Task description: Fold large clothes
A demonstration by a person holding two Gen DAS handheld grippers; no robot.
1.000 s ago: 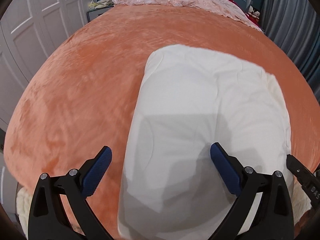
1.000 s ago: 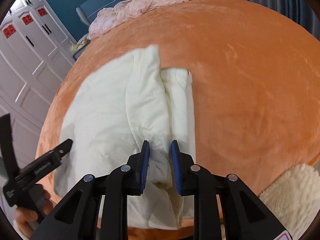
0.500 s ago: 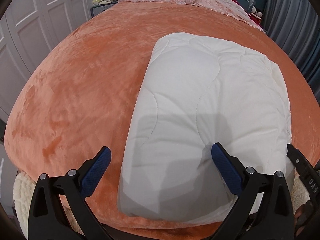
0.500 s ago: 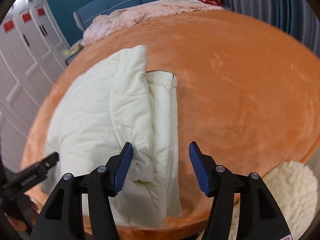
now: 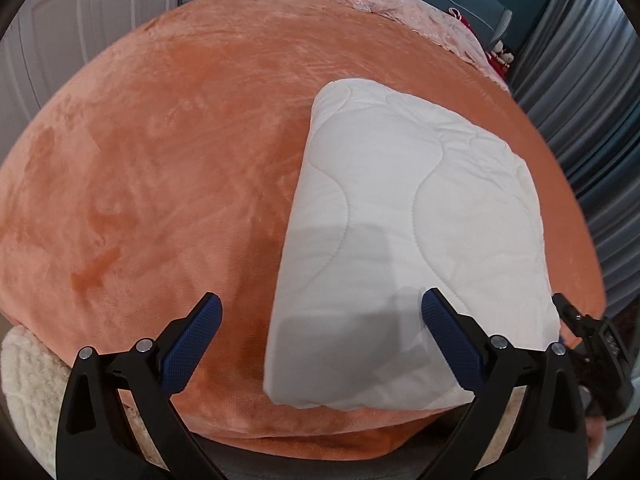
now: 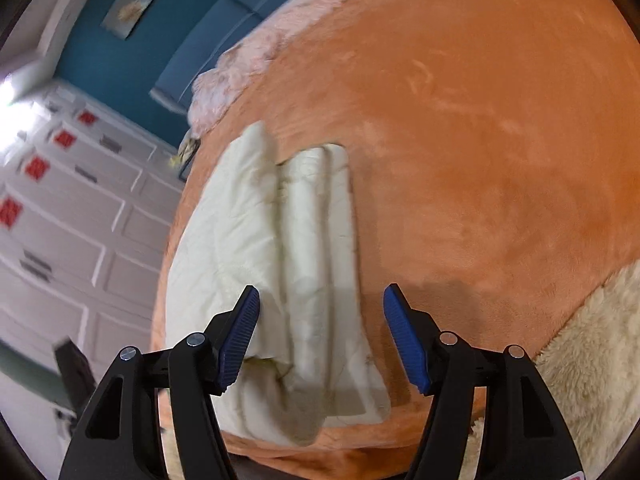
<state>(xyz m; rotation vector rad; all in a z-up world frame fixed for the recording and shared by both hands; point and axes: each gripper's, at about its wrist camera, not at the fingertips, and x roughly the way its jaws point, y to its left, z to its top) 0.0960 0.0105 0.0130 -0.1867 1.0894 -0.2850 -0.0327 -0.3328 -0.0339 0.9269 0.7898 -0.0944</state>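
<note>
Quilt [image 5: 416, 240] lies folded right of centre on the orange blanket [image 5: 160, 180]; soft, puffy, springy. Both your grippers, left [image 5: 320, 344] and right [image 6: 320, 336], gape empty; pinch the layered edge [image 6: 320, 240].

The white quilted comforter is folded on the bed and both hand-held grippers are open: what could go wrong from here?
1. The white quilted comforter shows loose stacked layers on its right side; released, they may spring apart.
2. Its near end lies close to the edge of the orange plush bedspread, so a nudge could slide it off.
</note>
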